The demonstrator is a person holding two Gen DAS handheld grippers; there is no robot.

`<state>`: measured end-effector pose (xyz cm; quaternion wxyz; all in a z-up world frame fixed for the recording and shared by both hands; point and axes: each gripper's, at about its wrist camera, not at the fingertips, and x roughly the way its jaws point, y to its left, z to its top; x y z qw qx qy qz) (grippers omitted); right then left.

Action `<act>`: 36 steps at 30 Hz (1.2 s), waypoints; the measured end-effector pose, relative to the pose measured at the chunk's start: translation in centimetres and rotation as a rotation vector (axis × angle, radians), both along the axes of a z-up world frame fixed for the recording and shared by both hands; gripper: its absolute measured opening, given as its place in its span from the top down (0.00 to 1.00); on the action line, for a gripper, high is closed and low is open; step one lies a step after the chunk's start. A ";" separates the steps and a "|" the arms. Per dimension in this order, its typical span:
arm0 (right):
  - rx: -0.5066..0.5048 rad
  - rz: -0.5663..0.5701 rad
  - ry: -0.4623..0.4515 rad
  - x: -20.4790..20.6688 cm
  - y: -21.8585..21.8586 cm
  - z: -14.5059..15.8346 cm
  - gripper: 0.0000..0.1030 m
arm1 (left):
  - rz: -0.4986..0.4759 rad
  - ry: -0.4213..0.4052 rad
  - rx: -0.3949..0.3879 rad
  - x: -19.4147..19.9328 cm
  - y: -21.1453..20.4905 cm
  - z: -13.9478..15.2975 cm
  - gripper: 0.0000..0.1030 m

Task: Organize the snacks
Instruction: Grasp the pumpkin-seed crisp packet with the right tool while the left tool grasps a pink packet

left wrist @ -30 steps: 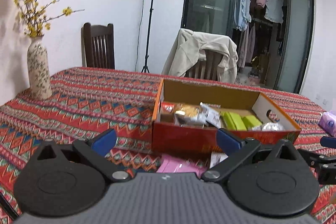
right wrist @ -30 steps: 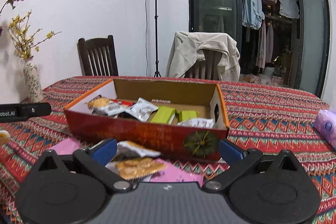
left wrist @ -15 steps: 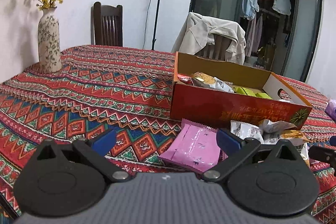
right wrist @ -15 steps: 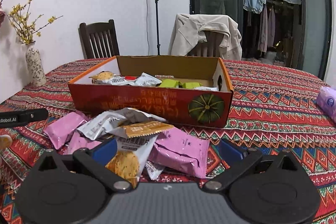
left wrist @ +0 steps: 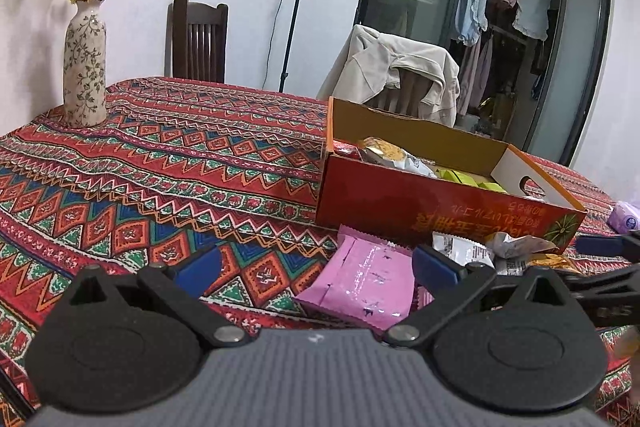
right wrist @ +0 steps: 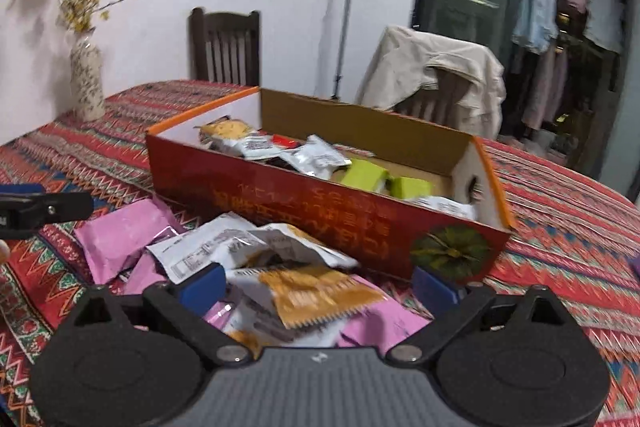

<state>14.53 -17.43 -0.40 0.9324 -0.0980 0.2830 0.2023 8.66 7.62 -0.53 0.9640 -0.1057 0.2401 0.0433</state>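
Note:
A red and orange cardboard box point(right wrist: 320, 203) stands on the patterned tablecloth and holds green packets point(right wrist: 364, 175) and silver ones point(right wrist: 316, 159). In front of it lies a pile of loose snacks: pink packets point(right wrist: 120, 239), a white packet point(right wrist: 208, 247) and an orange-yellow packet point(right wrist: 316, 291). My right gripper point(right wrist: 318, 285) is low over the pile and its jaws are closing; the orange-yellow packet lies between them, not pinched. My left gripper point(left wrist: 316, 263) stands open beside a pink packet point(left wrist: 360, 279) that lies near its right finger. The box point(left wrist: 440, 203) sits just beyond.
A flowered vase point(left wrist: 85, 63) stands at the table's far left corner. Behind the table are a dark wooden chair point(left wrist: 199, 39) and a chair draped with a beige jacket point(left wrist: 396, 75). A purple pack point(left wrist: 626, 219) lies at the right edge.
Both grippers have come down toward the loose pile in front of the box. The right one has moved closer, rolled a little, and its jaws have narrowed slightly.

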 end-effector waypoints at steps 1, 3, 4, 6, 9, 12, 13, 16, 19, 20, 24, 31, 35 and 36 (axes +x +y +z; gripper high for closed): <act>-0.006 0.012 0.009 0.5 0.3 -0.2 0.12 | 0.001 0.001 -0.006 0.1 0.1 0.0 0.00; -0.012 0.023 0.026 1.1 0.8 -0.6 0.21 | 0.004 0.009 -0.016 0.2 0.3 -0.2 0.00; -0.009 0.026 0.030 1.2 0.9 -0.7 0.22 | 0.005 0.012 -0.021 0.3 0.4 -0.2 0.00; 0.005 0.033 0.025 1.1 0.9 -0.8 0.38 | 0.003 0.015 -0.029 0.3 0.5 -0.3 0.00; 0.005 0.038 0.008 0.5 0.8 -0.6 0.45 | 0.002 0.019 -0.029 0.4 0.4 -0.4 0.00; -0.006 0.047 -0.010 -0.3 0.6 -0.5 0.50 | 0.008 0.020 -0.028 0.4 0.4 -0.4 0.00; -0.002 0.047 -0.014 -0.6 0.5 -0.4 0.51 | 0.011 0.021 -0.028 0.3 0.4 -0.5 0.00; 0.028 0.032 -0.025 -1.2 -0.3 0.0 0.54 | 0.022 0.025 -0.026 0.4 0.4 -0.5 0.00; 0.052 0.015 -0.037 -1.9 -1.3 0.3 0.54 | 0.026 0.030 -0.019 0.4 0.4 -0.5 0.00; 0.060 0.008 -0.040 -2.1 -1.7 0.4 0.54 | 0.028 0.032 -0.015 0.5 0.3 -0.5 0.00; 0.095 -0.025 -0.051 -2.7 -3.5 0.6 0.54 | 0.014 0.050 0.029 0.7 -0.5 -0.2 0.00; 0.135 -0.046 -0.068 -3.0 -5.0 0.9 0.54 | -0.007 0.157 0.146 2.8 -2.6 -0.1 0.00; 0.155 -0.047 -0.070 -3.1 -5.3 0.8 0.54 | -0.023 0.225 0.157 4.3 -3.0 -0.7 0.00; 0.157 -0.049 -0.068 -3.0 -5.4 0.8 0.54 | -0.030 0.227 0.166 4.5 -3.2 -0.8 0.00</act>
